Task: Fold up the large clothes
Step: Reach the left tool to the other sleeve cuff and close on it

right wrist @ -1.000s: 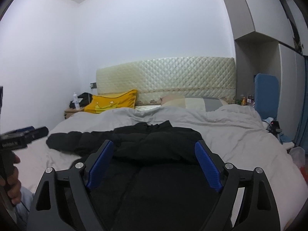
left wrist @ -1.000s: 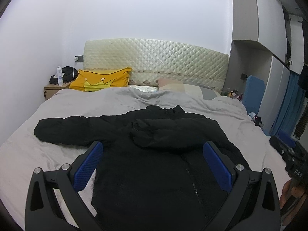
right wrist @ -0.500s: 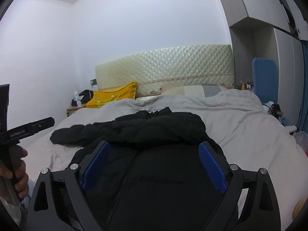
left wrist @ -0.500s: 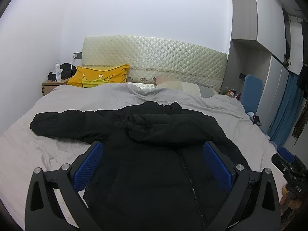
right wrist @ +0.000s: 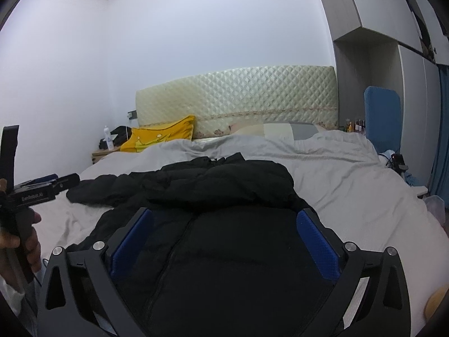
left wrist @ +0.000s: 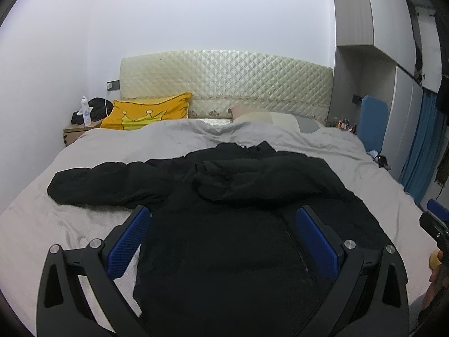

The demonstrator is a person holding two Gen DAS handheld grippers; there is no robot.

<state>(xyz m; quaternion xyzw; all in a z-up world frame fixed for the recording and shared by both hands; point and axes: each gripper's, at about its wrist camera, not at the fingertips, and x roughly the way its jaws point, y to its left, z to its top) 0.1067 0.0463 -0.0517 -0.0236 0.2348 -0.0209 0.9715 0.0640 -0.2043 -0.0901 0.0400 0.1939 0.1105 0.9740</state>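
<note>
1. Far left: wooden nightstand (left wrist: 73, 132) against the wall, bearing a white bottle (left wrist: 86, 111) and a dark bundle (left wrist: 95, 109)
2. Left of headboard: yellow pillow (left wrist: 146, 114) with a crown print, leaning against the quilted cream headboard (left wrist: 224, 84)
3. Left foreground: left gripper (left wrist: 223, 219) held above the lower half of the jacket, blue pads (left wrist: 129, 241) spread wide, nothing between them
4. Centre: black puffer jacket (left wrist: 224, 224) lying flat, front up and zipped, on the grey bedsheet (left wrist: 42, 219), collar toward the headboard; one sleeve stretched out to the left over the sheet, the other folded across the chest
5. Centre, right wrist view: right gripper (right wrist: 224, 219) above the same jacket (right wrist: 224, 238), blue pads (right wrist: 318, 247) set wide apart, gripping nothing
6. Right of headboard: pale pillow (left wrist: 266, 118) partly under the crumpled sheet
7. Far right: blue chair back (left wrist: 374, 120) beside tall grey wardrobe units (left wrist: 353, 14), blue curtain (left wrist: 423, 151) beyond
</note>
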